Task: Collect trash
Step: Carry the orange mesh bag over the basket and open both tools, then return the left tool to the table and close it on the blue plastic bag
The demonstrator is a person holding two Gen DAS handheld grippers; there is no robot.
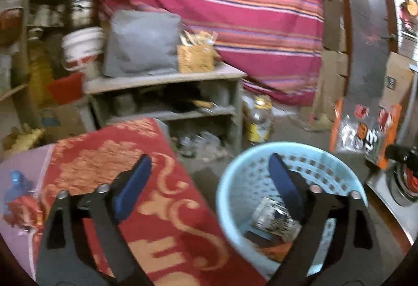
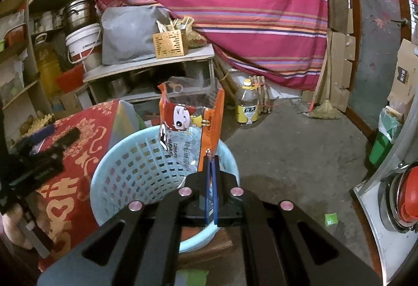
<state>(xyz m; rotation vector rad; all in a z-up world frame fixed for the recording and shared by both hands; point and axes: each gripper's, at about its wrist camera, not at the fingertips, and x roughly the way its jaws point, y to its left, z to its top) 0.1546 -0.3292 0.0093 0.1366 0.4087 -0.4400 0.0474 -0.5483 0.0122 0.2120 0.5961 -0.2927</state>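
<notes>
Orange snack bag pinched at lower edge by right gripper, jaws closed on it, hanging over light-blue basket. Left gripper jaws wide apart, empty, above basket rim; crumpled wrapper inside. Red patterned cloth touches basket's left. Oil bottle stands on bare concrete floor beyond; shelf unit behind.

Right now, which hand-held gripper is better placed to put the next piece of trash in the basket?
Right. The right hand-held gripper is already shut on the orange snack bag, held above the blue basket. The left hand-held gripper is open and empty beside it.
</notes>
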